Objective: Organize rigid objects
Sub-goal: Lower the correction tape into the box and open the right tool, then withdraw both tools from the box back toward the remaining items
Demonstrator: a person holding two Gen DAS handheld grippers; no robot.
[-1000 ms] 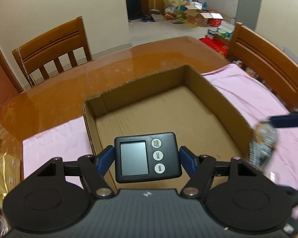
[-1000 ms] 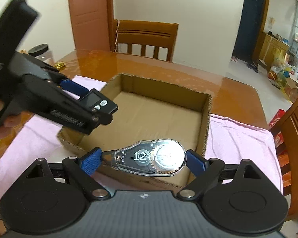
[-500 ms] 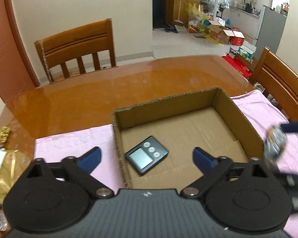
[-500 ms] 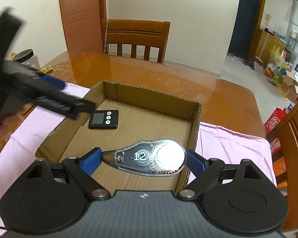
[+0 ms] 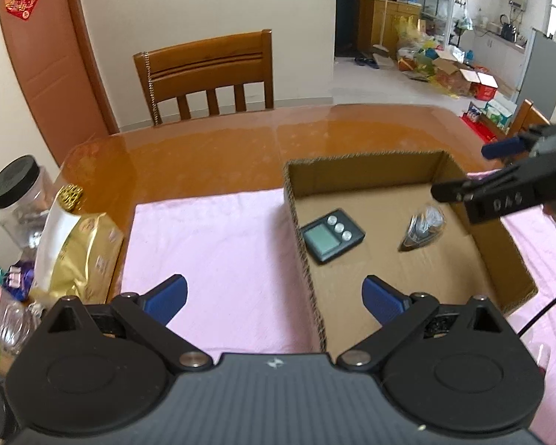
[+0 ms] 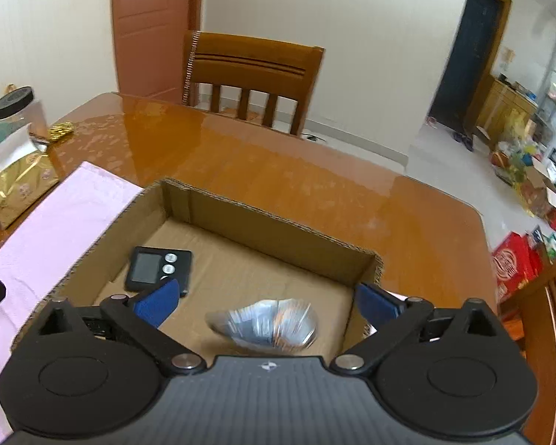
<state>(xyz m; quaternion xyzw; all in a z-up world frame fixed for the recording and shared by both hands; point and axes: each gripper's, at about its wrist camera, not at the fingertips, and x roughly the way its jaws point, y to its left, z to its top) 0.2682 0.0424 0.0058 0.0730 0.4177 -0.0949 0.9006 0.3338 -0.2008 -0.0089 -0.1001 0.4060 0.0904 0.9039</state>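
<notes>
Brown and glossy, the desk (image 5: 211,155) carried a pink cloth (image 5: 218,244) and an open cardboard box (image 5: 356,170). The left gripper (image 5: 274,296) had its fingers spread wide with nothing between them, above the box's near left wall. The right gripper (image 6: 265,300) was opening its fingers; the correction tape (image 6: 265,324), blurred, lay free between them inside the box. The black timer (image 5: 331,234) lay flat on the box floor, left of the tape. A gold bag (image 5: 78,252) and a jar (image 5: 15,193) stood at the desk's left edge.
</notes>
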